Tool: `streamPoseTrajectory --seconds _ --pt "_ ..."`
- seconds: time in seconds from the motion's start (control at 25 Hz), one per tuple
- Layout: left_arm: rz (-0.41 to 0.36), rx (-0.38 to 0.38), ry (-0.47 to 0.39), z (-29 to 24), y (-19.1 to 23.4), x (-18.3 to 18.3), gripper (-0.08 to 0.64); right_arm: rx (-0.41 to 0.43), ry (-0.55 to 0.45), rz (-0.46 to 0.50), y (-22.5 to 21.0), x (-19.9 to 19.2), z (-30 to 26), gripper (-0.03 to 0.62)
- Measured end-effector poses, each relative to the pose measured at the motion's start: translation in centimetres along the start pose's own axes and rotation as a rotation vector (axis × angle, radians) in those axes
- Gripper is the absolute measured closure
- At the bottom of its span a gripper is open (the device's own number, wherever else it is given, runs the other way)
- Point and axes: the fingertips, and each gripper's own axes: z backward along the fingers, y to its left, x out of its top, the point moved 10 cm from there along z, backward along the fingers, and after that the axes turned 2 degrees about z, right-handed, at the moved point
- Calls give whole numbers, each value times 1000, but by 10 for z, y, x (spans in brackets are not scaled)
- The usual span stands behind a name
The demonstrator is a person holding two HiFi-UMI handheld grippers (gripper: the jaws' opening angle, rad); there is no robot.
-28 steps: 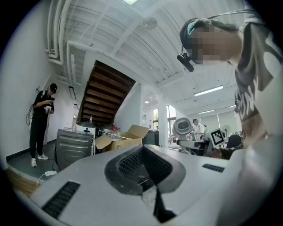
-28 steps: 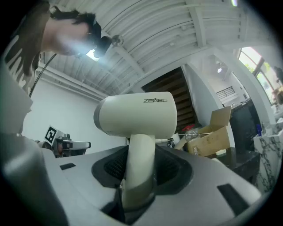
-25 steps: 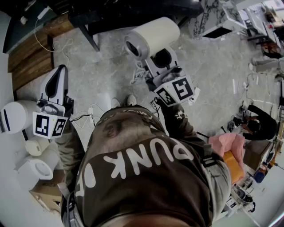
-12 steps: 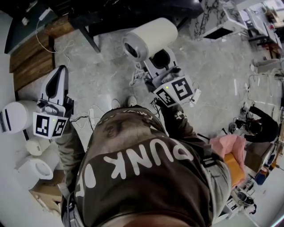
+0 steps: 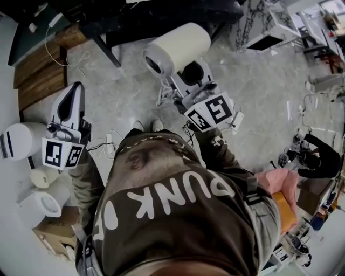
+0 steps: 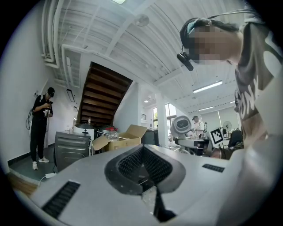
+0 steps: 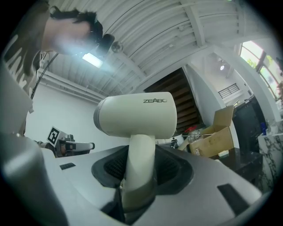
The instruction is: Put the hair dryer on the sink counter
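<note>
The hair dryer was off the ground, its handle pinched between the jaws of the right gripper. The cream barrel lay roughly level above the grey stone floor, just in front of my operator's body. The right gripper view showed the same: the hair dryer stood up out of the right gripper, with the pads pressed on the lower handle. The left gripper was out to the left over the floor, its jaws pressed together with nothing between them, as the left gripper view confirmed.

I judged this to be the carrying step: the dryer was picked up but not set down. No view showed me a sink or its desk. The next move therefore called for bringing that desk into sight, carrying the dryer over it, lowering it until it rested, and only then spreading the jaws.

The barrel carried grey lettering that I read as "ZEABO", though I was unsure of the last letter. The shirt bore large pale letters, "PUNK", with more print partly hidden. A dark desk stood at the far side.
</note>
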Motion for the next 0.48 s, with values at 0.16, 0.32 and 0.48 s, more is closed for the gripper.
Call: streamPoseTrajectory --seconds 0.16,0.32,0.48 --pt "-5 1 8 -5 -12 0 566 -6 -7 -9 -9 1 10 430" --pt "-12 5 10 -12 -12 -2 566 -6 -10 -10 -17 -2 11 430" --pt "-16 0 11 -23 -9 -5 566 -8 -12 -10 -26 -6 6 430"
